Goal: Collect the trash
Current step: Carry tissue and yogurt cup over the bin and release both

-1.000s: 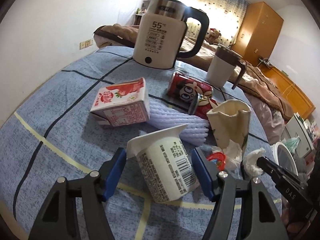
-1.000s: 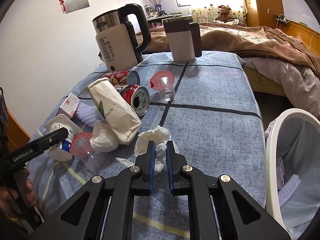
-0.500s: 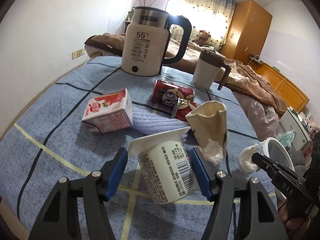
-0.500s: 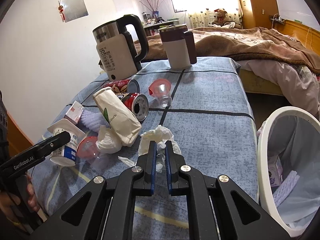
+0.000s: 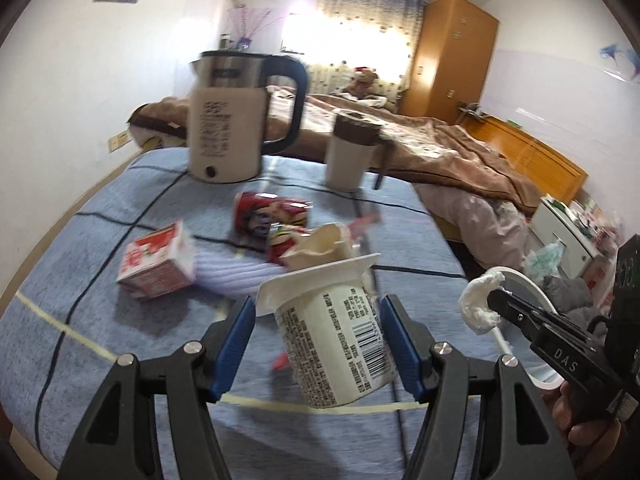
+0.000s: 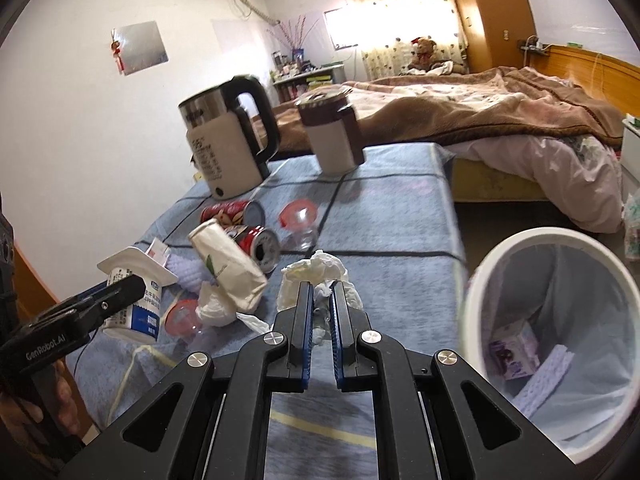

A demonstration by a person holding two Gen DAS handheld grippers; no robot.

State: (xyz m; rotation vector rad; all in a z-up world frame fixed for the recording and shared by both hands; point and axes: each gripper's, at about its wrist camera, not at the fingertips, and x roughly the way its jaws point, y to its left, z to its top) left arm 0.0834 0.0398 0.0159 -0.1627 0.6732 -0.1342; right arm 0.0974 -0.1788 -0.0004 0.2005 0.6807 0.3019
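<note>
My left gripper [image 5: 318, 312] is shut on a white yogurt cup [image 5: 340, 336] and holds it above the blue tablecloth [image 5: 100, 280]; the cup also shows in the right wrist view [image 6: 132, 300]. My right gripper [image 6: 321, 292] is shut on a crumpled white tissue [image 6: 316, 276], lifted off the table; the tissue also shows in the left wrist view [image 5: 480, 300]. The white trash bin [image 6: 560, 332] stands to the right of the table, with a small carton and foam net inside.
On the table lie a strawberry milk carton [image 5: 156, 264], two red cans [image 6: 256, 240], a crushed paper cup [image 6: 228, 264], clear red-rimmed cups [image 6: 300, 220], a foam net [image 5: 236, 272] and tissue. A kettle [image 6: 228, 140] and a mug [image 6: 332, 136] stand at the back. A bed lies beyond.
Both grippers rose off the table with their loads. The right gripper carried the tissue up and toward the bin; the left lifted the yogurt cup higher.
</note>
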